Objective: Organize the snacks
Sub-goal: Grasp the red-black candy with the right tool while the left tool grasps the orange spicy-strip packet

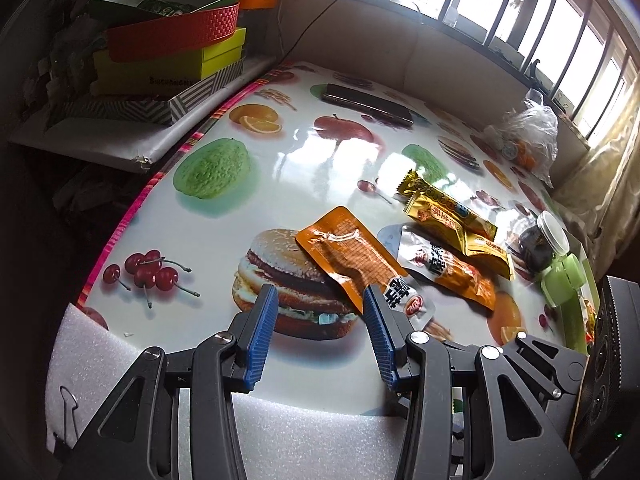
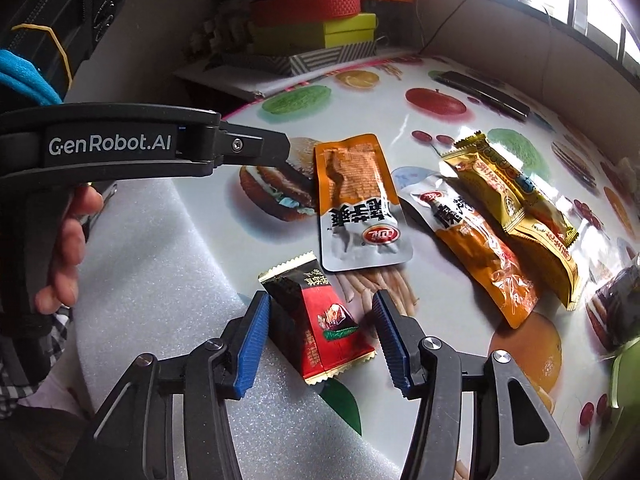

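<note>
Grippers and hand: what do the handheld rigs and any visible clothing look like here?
Both grippers, left gripper and right gripper, have black linkage arms with silver pivot bolts and ribbed blue pads. The left one's body reads "GenRobot.AI" in white. Nearby: a checked sleeve, blue strap, yellow rubber band.

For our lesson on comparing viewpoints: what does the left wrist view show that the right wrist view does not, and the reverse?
Only the left wrist view: a clear plastic bag at the table's far side and printed cherries. Only the right wrist view: a red-and-black snack packet between the open right claw, and the person's hand. Both: the orange-and-silver pouch and gold wrappers.
</note>
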`<state>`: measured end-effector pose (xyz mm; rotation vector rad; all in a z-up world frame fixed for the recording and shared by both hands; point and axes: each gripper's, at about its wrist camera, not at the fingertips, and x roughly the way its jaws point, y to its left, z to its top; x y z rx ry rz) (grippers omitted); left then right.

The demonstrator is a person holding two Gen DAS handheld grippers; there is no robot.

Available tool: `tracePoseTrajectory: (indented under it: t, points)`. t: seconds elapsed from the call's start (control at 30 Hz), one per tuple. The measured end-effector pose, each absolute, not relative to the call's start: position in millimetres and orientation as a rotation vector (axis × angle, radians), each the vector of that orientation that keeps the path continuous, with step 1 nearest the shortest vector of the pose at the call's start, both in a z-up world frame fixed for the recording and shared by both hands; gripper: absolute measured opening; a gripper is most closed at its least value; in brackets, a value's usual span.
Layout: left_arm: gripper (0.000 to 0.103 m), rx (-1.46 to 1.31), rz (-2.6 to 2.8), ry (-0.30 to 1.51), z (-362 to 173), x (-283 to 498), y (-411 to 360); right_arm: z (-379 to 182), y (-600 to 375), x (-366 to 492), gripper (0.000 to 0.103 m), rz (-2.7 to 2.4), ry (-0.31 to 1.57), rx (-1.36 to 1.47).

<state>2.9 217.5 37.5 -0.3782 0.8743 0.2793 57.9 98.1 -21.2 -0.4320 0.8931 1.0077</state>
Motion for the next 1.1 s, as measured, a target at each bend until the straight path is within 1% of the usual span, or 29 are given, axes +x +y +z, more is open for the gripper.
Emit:
tracePoseTrajectory:
  t: [0.03, 0.1, 0.2, 0.3, 0.73, 0.77, 0.83, 1.1]
  points:
    - [0.046, -0.379, 0.278, 0.876, 37, 4, 218, -21, 97, 58, 0.05, 0.998, 0.891, -0.429]
    - [0.046, -0.38, 0.279, 0.877, 37, 4, 218, -20, 95, 58, 0.032, 0.981, 0.885, -0.425]
    - [0.046, -0.382, 0.275, 0.881, 35, 6, 217, -20, 89, 62, 0.026, 0.968, 0.891, -0.398]
    - [0.046, -0.384, 0.27, 0.89, 33, 9, 215, -19, 84, 64, 0.023, 0.951, 0.891, -0.381]
    - [0.046, -0.425, 0.219, 0.94, 17, 43, 201, -7, 40, 79, 0.023, 0.816, 0.881, -0.246]
    - [0.047, -0.434, 0.225, 0.947, 15, 46, 201, -6, 36, 80, 0.023, 0.808, 0.882, -0.235]
    - [0.059, -0.435, 0.242, 0.949, 12, 51, 199, -5, 30, 80, 0.023, 0.795, 0.88, -0.221]
    - [0.06, -0.41, 0.284, 0.988, 6, 70, 191, -4, 15, 85, 0.023, 0.772, 0.883, -0.178]
